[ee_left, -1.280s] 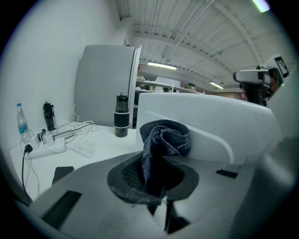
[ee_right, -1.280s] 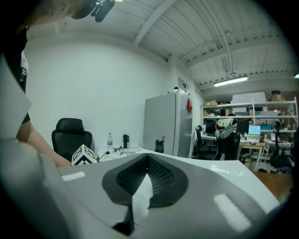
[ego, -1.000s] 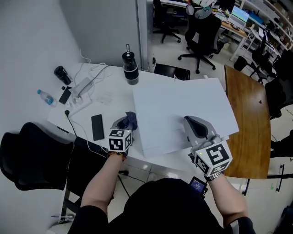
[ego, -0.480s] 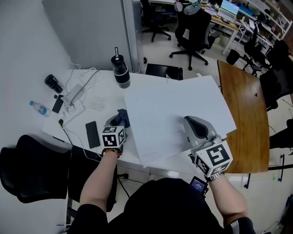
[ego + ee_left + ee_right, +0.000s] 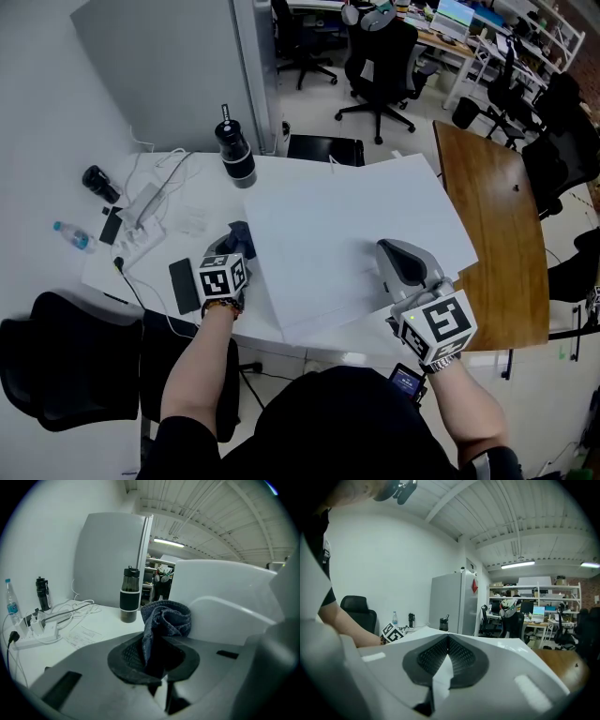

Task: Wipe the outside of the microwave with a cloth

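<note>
The left hand-held gripper (image 5: 233, 245) gripped a dark blue cloth (image 5: 244, 232) beside the white microwave's (image 5: 347, 220) left side, near the counter's (image 5: 197, 202) front edge. The right hand-held gripper (image 5: 386, 249), closed and empty, was over the microwave's top.

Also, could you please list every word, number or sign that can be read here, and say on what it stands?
No text here can be read.
Water bottle, label: too small to read.
Printed sheet beside the cables: blurred, unreadable.
Red sign on the grey cabinet: no letters can be made out.
Left marker cube and right marker cube: black-and-white square patterns only, no words.
</note>
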`<state>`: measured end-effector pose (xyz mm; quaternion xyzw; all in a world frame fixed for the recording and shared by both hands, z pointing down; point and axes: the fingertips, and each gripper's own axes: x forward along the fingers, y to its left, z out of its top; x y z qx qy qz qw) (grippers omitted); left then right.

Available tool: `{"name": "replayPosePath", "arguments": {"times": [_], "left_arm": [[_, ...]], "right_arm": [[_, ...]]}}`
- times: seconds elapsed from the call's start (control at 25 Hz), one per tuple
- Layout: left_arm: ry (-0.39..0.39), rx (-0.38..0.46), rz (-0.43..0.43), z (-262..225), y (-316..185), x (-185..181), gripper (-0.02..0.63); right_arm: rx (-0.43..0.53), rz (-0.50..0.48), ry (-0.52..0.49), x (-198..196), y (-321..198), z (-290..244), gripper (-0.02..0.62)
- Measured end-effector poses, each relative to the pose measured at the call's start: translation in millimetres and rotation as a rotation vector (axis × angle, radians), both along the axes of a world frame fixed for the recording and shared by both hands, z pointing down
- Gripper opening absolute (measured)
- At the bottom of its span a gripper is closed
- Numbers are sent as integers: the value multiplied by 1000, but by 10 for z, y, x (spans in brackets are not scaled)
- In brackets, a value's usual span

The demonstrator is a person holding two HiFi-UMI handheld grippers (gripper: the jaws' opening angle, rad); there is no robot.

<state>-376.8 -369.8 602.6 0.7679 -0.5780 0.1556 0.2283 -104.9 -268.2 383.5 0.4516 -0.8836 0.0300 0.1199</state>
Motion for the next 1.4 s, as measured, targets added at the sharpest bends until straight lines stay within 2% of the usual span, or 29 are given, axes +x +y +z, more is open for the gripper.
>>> {"name": "replayPosePath", "arguments": {"times": [0.28,0.48,0.64,0.84,1.04,1.2,1.4], "left_arm": [[23,19,-18,-141,5,-75,44],[41,77,-27,-451,135,-149,45],[57,144,-29,-823,308,-229,46],[93,232,-1,-1334,642,-235,46],[139,300,132,-1840,1013,-86,46],[177,352,297,-2168,1351,122,46],[208,367,480,-2342,1706,327,46]], "right_arm": [[-7,-15,3,-23,10,-25,2],[-13,-75,1,-199,25,-38,2],[-10,-165,3,-470,64,-68,10],[-18,-316,10,-875,207,-75,92],[2,-484,29,-1340,423,-141,152],[32,-609,81,-1644,622,-162,185],[45,-745,105,-1917,810,-178,199]]}}
